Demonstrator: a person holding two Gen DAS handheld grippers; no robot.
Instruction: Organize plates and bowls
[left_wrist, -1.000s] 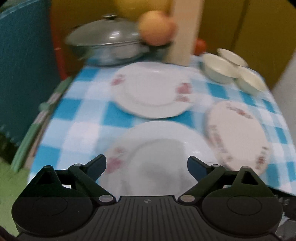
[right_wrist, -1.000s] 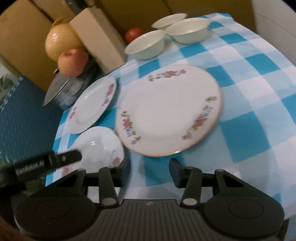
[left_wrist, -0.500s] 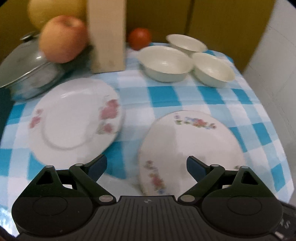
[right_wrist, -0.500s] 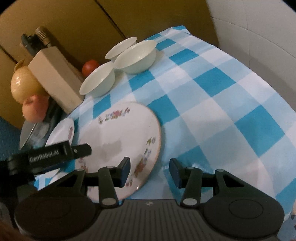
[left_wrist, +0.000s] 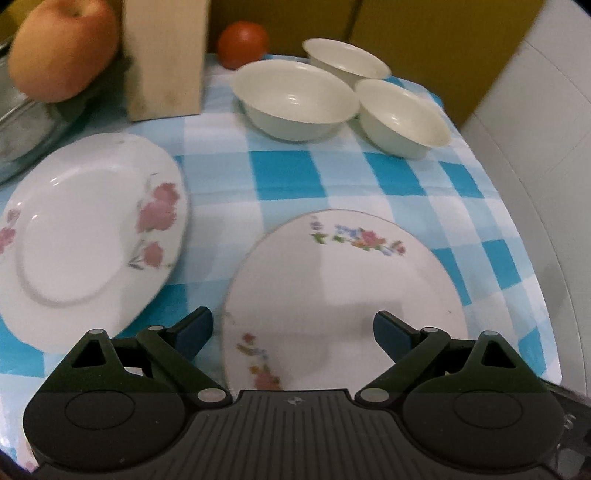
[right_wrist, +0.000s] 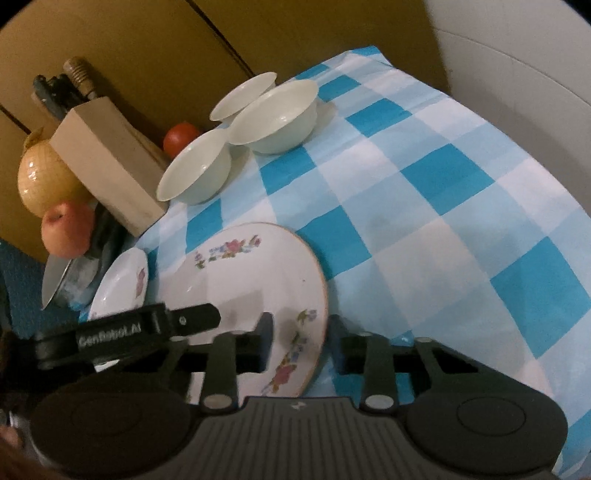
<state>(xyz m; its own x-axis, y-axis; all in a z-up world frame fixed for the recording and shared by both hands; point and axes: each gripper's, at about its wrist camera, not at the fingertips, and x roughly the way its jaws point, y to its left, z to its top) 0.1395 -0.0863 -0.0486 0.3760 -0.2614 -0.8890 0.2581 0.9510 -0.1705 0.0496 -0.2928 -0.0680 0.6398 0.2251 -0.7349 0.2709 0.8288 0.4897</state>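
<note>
Checked cloth lies under our flowered plate; three bowls sit beyond it. Our right gripper has just been closing, the plate's rim between its jaws. Our left gripper gapes wide over the plate, holding nothing.

Table covered by a blue-and-white checked cloth. Near: two floral plates, pink-flowered left, gold-rimmed right. Far: three cream bowls, a tomato, a wooden knife block.

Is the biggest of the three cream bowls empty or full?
Empty. The biggest bowl shows a bare cream inside down to its bottom in both wrist views, and it sits upright on the checked cloth.
</note>
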